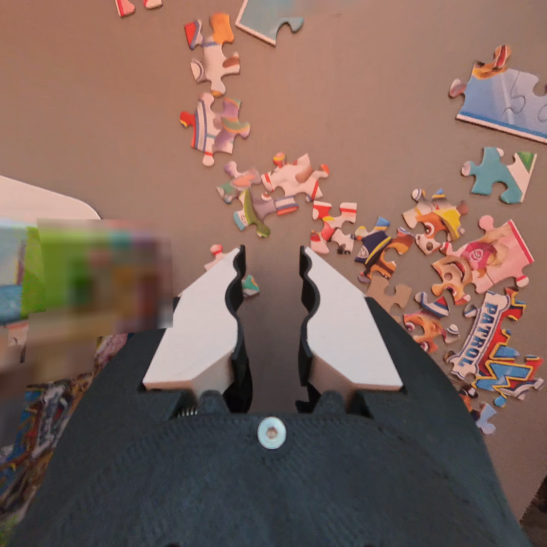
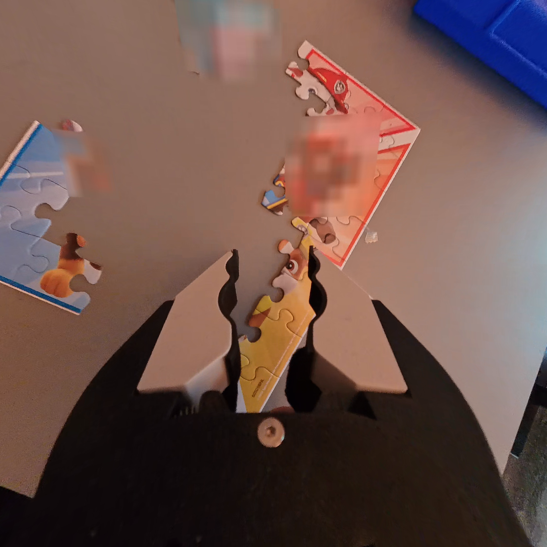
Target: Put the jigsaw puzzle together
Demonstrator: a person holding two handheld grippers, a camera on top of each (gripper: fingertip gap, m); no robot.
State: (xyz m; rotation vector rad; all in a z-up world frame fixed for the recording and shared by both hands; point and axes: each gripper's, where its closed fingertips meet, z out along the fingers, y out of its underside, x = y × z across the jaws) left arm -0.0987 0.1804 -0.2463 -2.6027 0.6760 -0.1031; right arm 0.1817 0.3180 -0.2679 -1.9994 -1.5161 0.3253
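jigsaw puzzle half built, both tongs released

jigsaw puzzle pieces (image 1: 384,236) lie scattered on the grey worktop (image 1: 88,118), mostly ahead and to the right of my left tongs (image 1: 272,251). left tongs hang just above the worktop with a clear gap between the fingers, gripping nothing. a small piece (image 1: 250,285) sits partly hidden under the left finger. a lettered logo piece cluster (image 1: 497,349) lies at far right, near a pink piece (image 1: 488,260). one piece (image 1: 387,293) lies face down, brown back showing. a teal piece (image 1: 500,174) sits farther off, and a joined blue section (image 1: 509,103) sits at the upper right edge. a colourful box or picture (image 1: 17,266) at far left is partly blurred; can't tell which it is.

my right tongs (image 2: 272,251) are released too, nothing gripped, fingers spread over a joined yellow section (image 2: 275,334). that yellow section runs up into a red-bordered corner section (image 2: 393,165); can't tell if they're locked or just touching. a blue section (image 2: 32,225) with an orange-brown dog part lies well apart at left. a blue bin (image 2: 488,38) sits at top right. the worktop edge shows at right.
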